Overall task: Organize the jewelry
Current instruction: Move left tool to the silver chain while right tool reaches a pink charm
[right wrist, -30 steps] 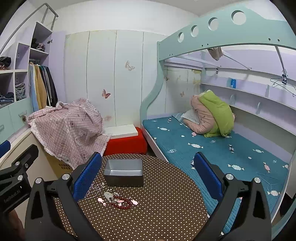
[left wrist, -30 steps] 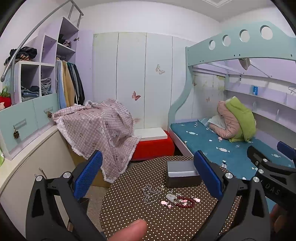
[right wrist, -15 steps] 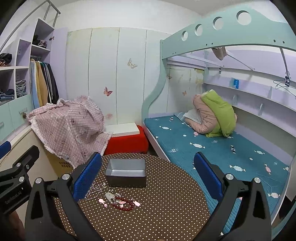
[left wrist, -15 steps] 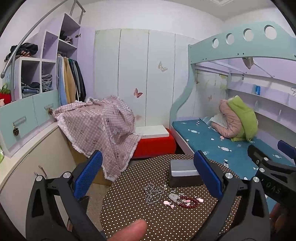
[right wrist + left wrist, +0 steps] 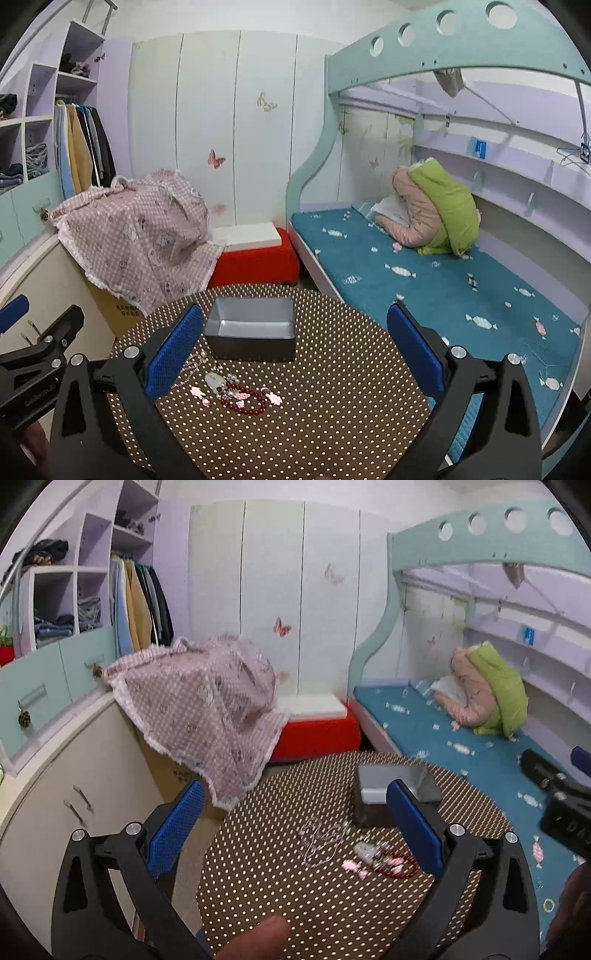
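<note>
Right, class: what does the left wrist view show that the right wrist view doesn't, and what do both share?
Left wrist only: a fingertip at the bottom edge, and the right hand-held gripper at the side.
Right wrist only: the open grey box's empty inside, and the left hand-held gripper.
Both: the dotted table, red bead bracelet, silver chain, blue bed.

Matt grey box (image 5: 251, 328) – glossy red beads (image 5: 245, 402) on dotted cloth table cover (image 5: 332, 424).

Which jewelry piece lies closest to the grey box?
The silver chain necklace, a pale tangle just short of the grey box. The red bead bracelet and pink charms lie farther from it.
</note>
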A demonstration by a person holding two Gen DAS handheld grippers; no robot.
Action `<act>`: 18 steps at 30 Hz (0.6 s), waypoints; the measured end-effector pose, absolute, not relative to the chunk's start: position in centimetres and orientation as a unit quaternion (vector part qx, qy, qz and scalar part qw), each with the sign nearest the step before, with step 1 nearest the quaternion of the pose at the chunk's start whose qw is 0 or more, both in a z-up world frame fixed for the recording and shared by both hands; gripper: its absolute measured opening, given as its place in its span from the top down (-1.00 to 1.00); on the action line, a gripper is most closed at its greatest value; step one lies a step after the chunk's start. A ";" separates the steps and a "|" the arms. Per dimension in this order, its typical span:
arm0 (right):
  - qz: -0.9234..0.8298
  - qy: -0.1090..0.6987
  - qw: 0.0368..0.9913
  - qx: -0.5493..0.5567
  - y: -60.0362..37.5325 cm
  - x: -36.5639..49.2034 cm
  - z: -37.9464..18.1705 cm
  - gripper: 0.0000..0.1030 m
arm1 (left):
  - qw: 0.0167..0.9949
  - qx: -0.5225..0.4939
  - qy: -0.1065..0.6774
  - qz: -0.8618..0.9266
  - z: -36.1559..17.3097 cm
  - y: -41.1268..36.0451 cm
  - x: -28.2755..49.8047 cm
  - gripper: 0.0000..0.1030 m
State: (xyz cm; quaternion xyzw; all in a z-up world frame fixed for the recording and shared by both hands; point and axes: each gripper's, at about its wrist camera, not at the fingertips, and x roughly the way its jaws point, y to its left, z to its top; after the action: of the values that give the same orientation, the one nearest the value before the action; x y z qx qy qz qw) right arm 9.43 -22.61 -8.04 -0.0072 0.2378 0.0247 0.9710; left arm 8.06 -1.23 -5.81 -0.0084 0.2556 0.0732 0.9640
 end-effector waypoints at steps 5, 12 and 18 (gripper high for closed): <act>0.020 0.288 0.957 -0.011 -22.7 11.6 -11.6 -0.85 | 0.946 -0.004 0.313 0.085 -10.4 0.1 11.4 -0.90; 0.017 0.353 0.935 -0.006 -23.3 14.3 -16.3 -0.85 | 0.919 0.011 0.387 0.075 -17.6 1.2 16.8 -0.90; 0.017 0.392 0.920 -0.013 -23.6 15.9 -19.1 -0.85 | 0.897 0.023 0.438 0.054 -22.5 0.8 20.1 -0.90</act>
State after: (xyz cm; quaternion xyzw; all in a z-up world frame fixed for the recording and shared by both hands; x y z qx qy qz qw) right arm 15.87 -23.57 -19.11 -0.0132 0.3917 0.0172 0.9198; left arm 20.07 0.82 -22.47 0.0231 0.4379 0.0543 0.8971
